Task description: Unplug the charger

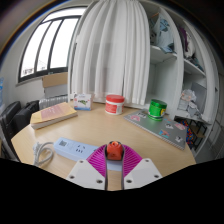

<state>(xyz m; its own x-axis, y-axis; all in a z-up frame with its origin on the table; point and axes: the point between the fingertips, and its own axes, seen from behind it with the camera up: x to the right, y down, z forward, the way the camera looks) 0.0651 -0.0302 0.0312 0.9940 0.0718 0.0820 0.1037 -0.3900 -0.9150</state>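
Note:
A small red-orange charger (114, 151) sits between the tips of my gripper (114, 154). Both pink pads (97, 158) press against its sides, so the gripper is shut on it. A white power strip (64, 149) lies flat on the wooden table (120, 128), just left of the fingers, with its cable looping off its left end. The charger is beside the strip's right end. I cannot tell whether its prongs are still in a socket; the underside is hidden by the fingers.
A red-lidded white tub (115, 103) and a green cup (157, 108) stand at the far side of the table. A flat box (54, 113) lies at the far left. A grey tray (165, 130) lies at the right. White curtains and shelves stand behind.

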